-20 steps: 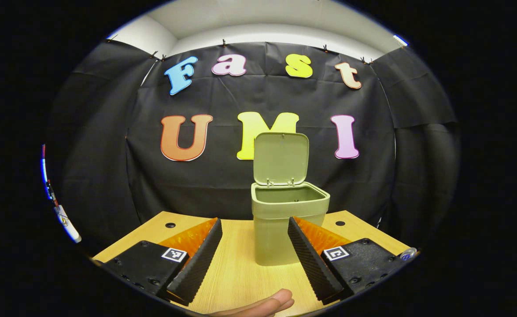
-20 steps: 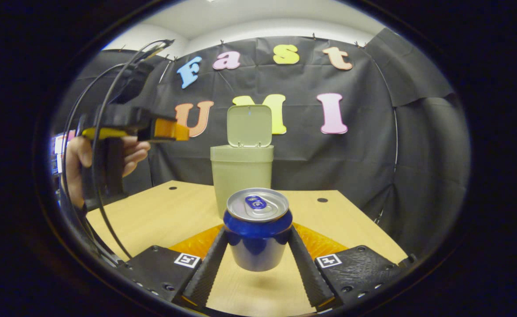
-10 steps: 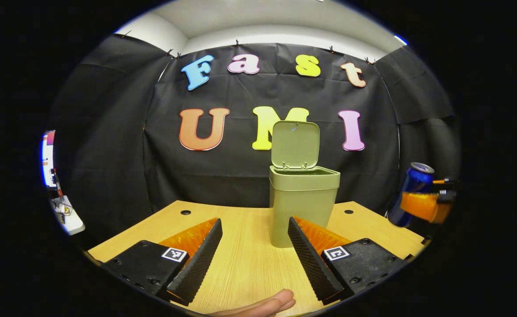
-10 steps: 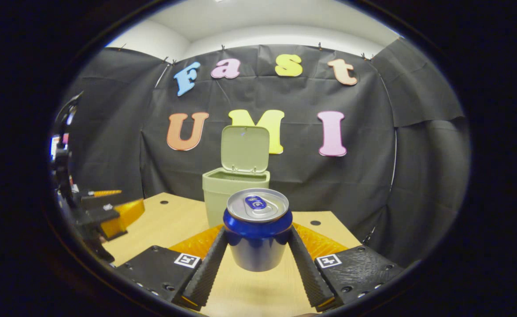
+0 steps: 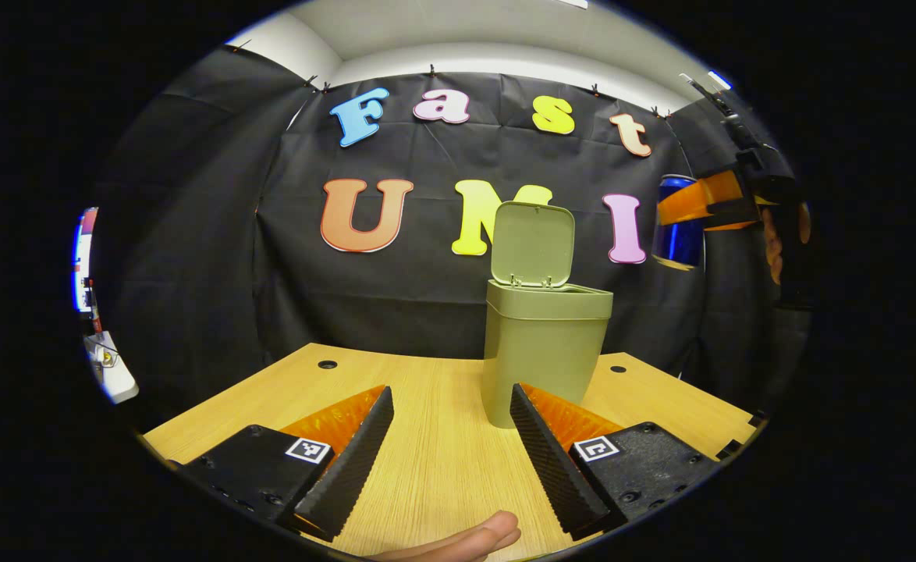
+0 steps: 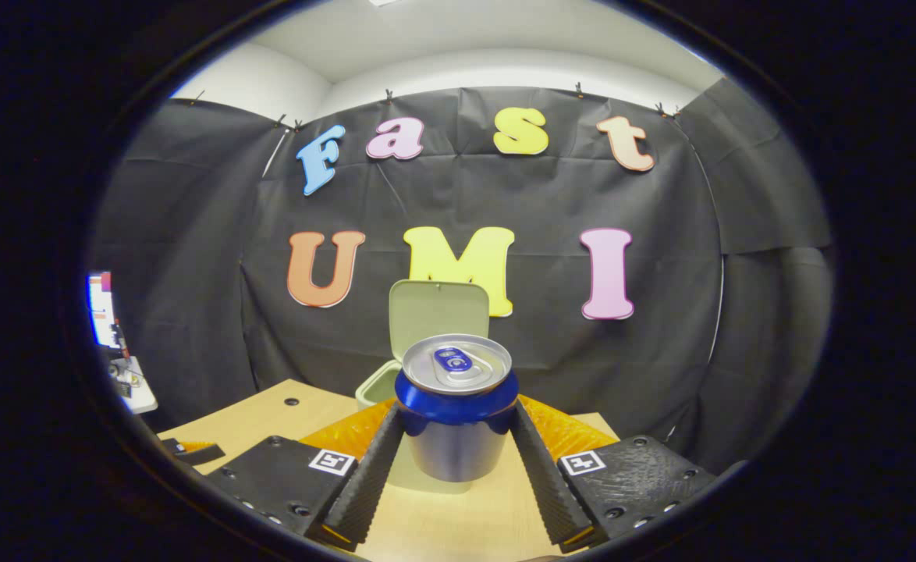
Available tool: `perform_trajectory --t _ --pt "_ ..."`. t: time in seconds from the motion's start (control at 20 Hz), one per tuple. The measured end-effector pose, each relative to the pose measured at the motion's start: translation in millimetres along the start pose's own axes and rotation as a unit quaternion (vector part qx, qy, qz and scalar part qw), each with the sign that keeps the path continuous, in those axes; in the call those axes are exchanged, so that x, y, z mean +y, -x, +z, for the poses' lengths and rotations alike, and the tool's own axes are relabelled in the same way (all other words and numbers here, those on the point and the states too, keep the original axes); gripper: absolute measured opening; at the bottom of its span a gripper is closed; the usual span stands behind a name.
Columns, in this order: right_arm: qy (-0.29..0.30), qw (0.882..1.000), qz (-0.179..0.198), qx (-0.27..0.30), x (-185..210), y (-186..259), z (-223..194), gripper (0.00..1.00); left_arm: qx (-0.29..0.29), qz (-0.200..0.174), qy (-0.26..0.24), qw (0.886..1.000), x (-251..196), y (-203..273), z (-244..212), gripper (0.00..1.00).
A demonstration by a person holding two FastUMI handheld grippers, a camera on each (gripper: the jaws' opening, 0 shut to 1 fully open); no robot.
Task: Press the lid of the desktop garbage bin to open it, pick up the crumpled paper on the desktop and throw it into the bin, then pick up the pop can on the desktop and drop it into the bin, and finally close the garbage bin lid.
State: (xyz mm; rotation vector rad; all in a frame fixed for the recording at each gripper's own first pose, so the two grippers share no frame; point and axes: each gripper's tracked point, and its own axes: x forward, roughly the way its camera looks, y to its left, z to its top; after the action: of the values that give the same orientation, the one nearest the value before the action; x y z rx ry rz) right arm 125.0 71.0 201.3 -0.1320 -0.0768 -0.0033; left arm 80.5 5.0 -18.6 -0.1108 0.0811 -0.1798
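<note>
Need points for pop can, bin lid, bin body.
pop can (image 6: pixel 456 414), right gripper view, blue side wall below the top.
bin lid (image 5: pixel 534 243), left gripper view, middle of its raised inner face.
bin body (image 5: pixel 540 359), left gripper view, front wall.

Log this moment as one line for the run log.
step: carrying can to bin | right gripper: shut on can, raised | left gripper: open, low over table | bin: lid open
</note>
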Motion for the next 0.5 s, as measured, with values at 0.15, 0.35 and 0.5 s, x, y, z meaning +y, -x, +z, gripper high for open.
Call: perform_trajectory --t 0.15,0.35,0.5 --pt "0.005 1.000 0.006 0.005 19.4 -43.6 12.8 0.80 -0.005 -0.014 0.009 1.000 -1.5 -3.0 0.1 0.97" --pt "0.010 1.000 0.007 0.018 36.1 -104.0 10.5 0.80 -0.010 -0.020 0.007 1.000 -5.5 -8.7 -1.5 0.97" --pt "0.011 0.999 0.005 0.029 43.6 -148.0 -5.1 0.82 0.000 -0.030 0.010 0.999 -10.6 -9.8 -7.3 0.97"
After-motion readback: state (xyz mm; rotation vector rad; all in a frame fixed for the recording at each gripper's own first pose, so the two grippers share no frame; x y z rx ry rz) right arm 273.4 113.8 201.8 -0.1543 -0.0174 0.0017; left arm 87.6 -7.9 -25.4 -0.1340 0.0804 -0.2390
